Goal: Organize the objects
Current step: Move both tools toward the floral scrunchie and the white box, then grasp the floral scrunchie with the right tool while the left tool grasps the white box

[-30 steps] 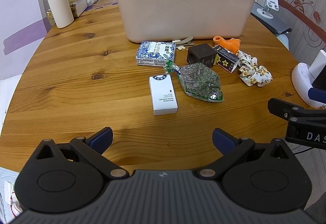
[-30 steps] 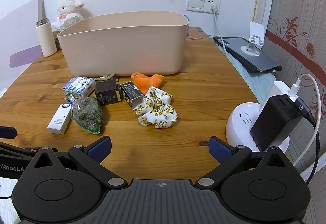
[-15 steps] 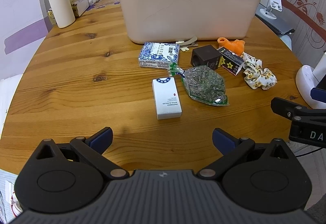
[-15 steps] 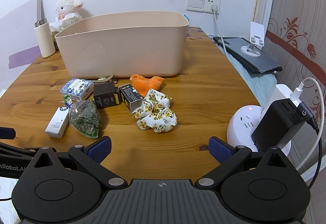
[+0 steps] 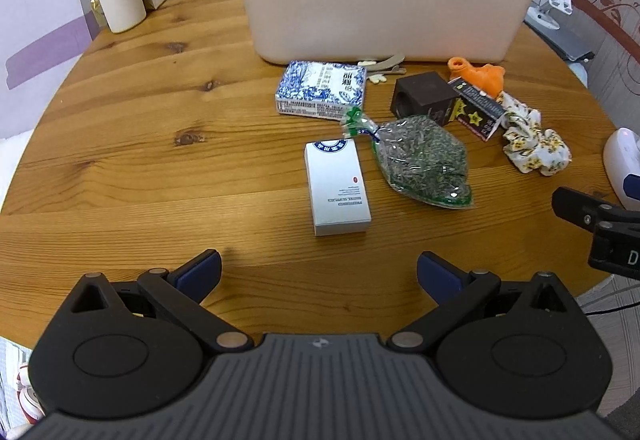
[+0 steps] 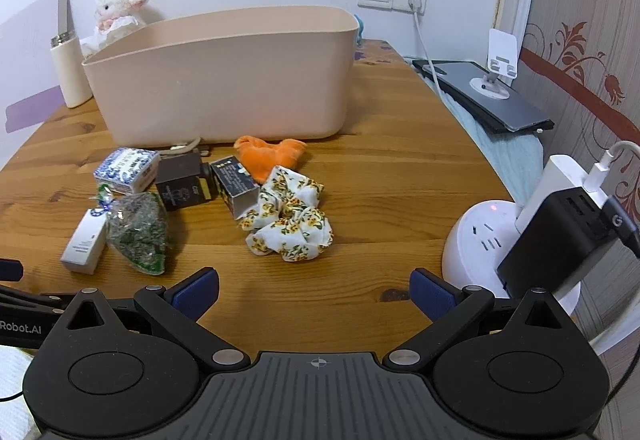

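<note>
Straight ahead of the wide-spread, empty left gripper [image 5: 319, 270] lies the white box [image 5: 337, 187], long axis along its reach (nearer than the right gripper [image 6: 314, 290], likewise wide).

Knotty varnished wood tabletop [image 5: 160, 144]; matt plastic tub [image 5: 376, 4]; glossy clear bag [image 5: 424, 160]; printed cloth scrunchie [image 6: 288, 224]; smooth cardboard box [image 5: 338, 188].
</note>
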Demonstrator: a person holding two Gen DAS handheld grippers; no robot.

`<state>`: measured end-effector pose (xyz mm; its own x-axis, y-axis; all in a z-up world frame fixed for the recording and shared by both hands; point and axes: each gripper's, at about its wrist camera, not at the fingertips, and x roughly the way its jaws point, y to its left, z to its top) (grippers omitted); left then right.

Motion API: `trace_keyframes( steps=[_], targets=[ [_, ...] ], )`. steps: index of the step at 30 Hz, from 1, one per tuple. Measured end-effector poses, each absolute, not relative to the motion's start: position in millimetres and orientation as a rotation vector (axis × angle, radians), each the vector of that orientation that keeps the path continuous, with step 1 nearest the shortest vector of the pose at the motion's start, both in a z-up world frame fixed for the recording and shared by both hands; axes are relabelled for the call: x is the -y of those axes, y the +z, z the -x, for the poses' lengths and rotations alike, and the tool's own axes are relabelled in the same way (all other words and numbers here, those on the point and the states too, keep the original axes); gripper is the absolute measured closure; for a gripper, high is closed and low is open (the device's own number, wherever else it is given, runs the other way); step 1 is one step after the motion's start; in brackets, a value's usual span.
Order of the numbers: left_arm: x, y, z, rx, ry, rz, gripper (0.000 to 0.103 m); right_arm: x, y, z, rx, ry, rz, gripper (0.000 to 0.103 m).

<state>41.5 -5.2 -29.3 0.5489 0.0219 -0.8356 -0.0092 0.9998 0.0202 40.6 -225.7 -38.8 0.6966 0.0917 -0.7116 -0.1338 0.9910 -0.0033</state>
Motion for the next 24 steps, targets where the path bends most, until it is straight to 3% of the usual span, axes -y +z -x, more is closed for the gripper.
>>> trace_keyframes(
  steps=[11,24],
  targets=[
    [2,-35,-61,-0.977,0.015,-0.004,0.000,218,-51,-66,-0.813,0.153,0.079,0.001],
    [0,-37,-76,-0.940,-0.012,-0.017,0.003,209,-62,-95,-0.808,0.179,0.080,0.016]
  ],
)
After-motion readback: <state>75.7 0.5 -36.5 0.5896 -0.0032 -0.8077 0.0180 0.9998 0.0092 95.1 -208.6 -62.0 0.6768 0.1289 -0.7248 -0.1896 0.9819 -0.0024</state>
